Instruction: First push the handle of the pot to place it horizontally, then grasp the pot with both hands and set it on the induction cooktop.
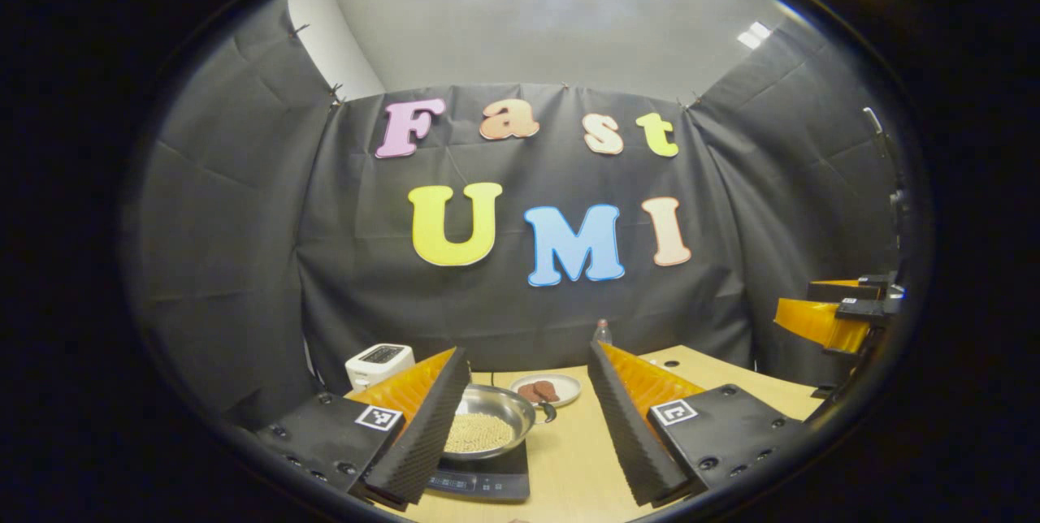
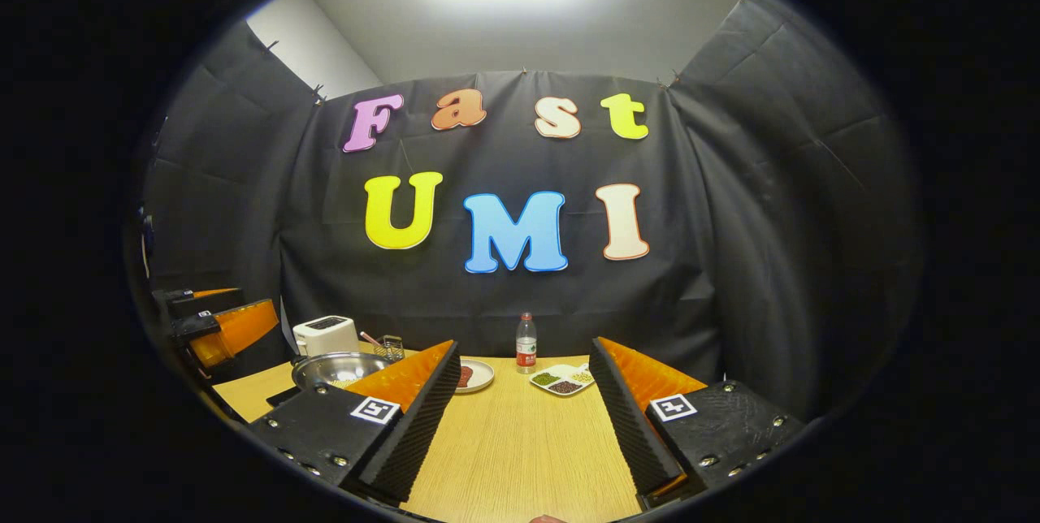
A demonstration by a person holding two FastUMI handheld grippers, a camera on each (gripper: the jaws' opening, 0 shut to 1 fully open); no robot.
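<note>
A: We're looking along the left tool (image 1: 526,434) first, and its jaws stand wide apart with nothing between them, held above the wooden counter (image 1: 569,458).

B: Agreed. Just past its left finger we see the pot (image 1: 487,421), a shiny metal pan with pale grains inside, and it sits on the dark induction cooktop (image 1: 483,481). The finger hides part of the pot's left side.

A: And the handle (image 1: 548,412)? We catch a short dark stub at the pot's right edge, pointing right toward the small plate (image 1: 546,390) with brownish pieces on it. How level it lies, we can't tell.

B: Farther back on the left we spot a white toaster (image 1: 379,363), and a bottle (image 1: 602,332) peeks over the right finger. At the far right edge the other tool hangs in the air.

A: Over to the right gripper view now. The right tool (image 2: 524,430) is spread open too, gripping nothing, with bare counter between its fingers.

B: Beyond its left finger we see the pot (image 2: 337,367) again, off to the left, its rim showing above the finger. Behind it stands the toaster (image 2: 325,334), and just right of that a small wire basket (image 2: 392,347).

A: Centre field, we have the bottle (image 2: 526,343) upright near the back of the counter, the plate (image 2: 475,375) to its left and a white divided dish (image 2: 562,379) of beans and grains just beside it on the right.
</note>
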